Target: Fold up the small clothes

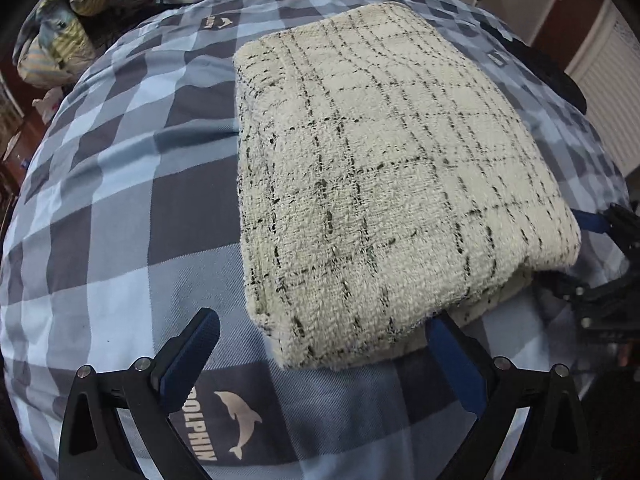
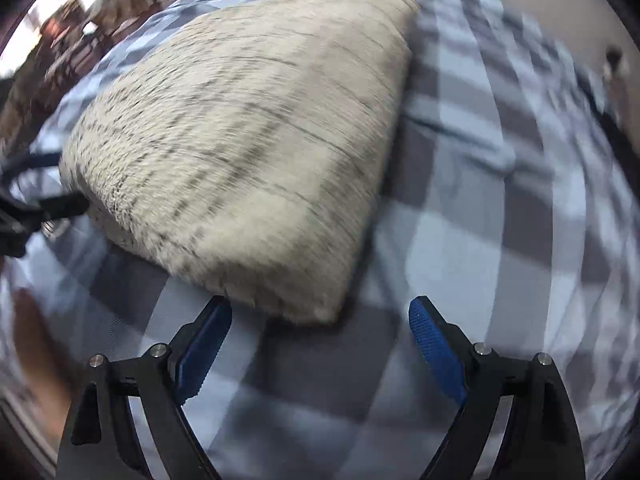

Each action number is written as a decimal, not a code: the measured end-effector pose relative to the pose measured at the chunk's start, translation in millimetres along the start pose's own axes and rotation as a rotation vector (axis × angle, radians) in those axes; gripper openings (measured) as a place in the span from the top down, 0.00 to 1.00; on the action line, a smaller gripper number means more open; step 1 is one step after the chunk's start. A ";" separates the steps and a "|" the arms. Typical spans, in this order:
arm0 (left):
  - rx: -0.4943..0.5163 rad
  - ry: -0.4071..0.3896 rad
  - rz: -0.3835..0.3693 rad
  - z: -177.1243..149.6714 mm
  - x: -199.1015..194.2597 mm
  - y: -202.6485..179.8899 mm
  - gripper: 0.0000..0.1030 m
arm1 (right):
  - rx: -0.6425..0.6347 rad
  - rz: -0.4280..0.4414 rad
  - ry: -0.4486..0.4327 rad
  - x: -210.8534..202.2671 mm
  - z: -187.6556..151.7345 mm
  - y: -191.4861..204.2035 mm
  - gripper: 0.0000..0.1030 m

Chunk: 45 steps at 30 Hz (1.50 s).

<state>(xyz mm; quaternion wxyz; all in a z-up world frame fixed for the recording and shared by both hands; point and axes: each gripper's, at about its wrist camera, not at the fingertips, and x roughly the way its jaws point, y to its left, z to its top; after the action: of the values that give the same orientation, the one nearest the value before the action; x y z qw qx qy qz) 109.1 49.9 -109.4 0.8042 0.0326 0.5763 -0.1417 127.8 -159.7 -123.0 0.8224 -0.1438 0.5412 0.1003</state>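
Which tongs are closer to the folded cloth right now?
Left. The left tongs are open around the folded cloth's near corner, one finger against it. The right tongs are open just short of its corner, not touching.

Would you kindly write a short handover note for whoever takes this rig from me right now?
Left hand-held gripper: open, empty, at the near corner of the folded cream tweed garment with thin dark check lines.
Right hand-held gripper: open, empty, near another corner; its view is blurred.
Garment lies in a thick, neat rectangle on the blue-grey checked bedspread.
Done: this piece looks folded.
Left: possibly the crumpled clothes pile at the bed's far edge.
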 end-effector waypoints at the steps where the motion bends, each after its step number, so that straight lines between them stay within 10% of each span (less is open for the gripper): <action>1: 0.000 0.005 -0.001 1.7 3.4 -0.2 0.00 | -0.010 -0.010 -0.025 2.3 5.0 4.9 0.14; 5: 0.037 0.021 -0.019 1.6 13.3 -13.7 0.02 | -0.006 0.015 -0.104 -4.3 6.5 3.2 0.14; 7: 0.054 0.010 -0.077 1.3 11.2 -18.1 0.23 | -0.017 0.005 -0.143 -6.5 2.8 -3.3 0.36; 8: 0.054 0.013 -0.097 1.9 11.1 -19.2 0.43 | -0.012 0.033 -0.132 -4.6 4.5 -5.6 0.62; 11: 0.024 0.025 -0.105 5.7 11.5 -16.3 0.72 | 0.071 0.091 -0.133 -5.6 1.9 -20.4 0.70; 16: -0.026 0.024 -0.166 2.0 3.0 -5.2 0.81 | 0.170 0.128 -0.095 -7.7 0.6 -29.2 0.77; 29: -0.073 -0.001 -0.203 -19.2 -30.0 18.3 0.75 | 0.305 0.215 0.077 -17.6 -27.9 -37.8 0.80; 33: -0.081 0.032 -0.171 -22.1 -27.9 20.1 0.38 | 0.302 0.121 -0.042 -34.9 -19.6 -39.9 0.35; 35: -0.071 0.010 -0.145 -24.2 -30.4 18.9 0.22 | 0.265 0.078 -0.040 -32.3 -16.3 -31.5 0.34; 45: 0.066 -0.004 -0.016 -15.3 -7.5 -3.3 0.20 | 0.034 -0.064 -0.029 -3.2 -2.1 5.2 0.34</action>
<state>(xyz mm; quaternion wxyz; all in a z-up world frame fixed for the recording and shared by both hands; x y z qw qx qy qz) 91.9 51.5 -107.0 0.8027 0.0543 0.5700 -0.1669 123.1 -155.5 -121.5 0.8352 -0.1458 0.5260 0.0667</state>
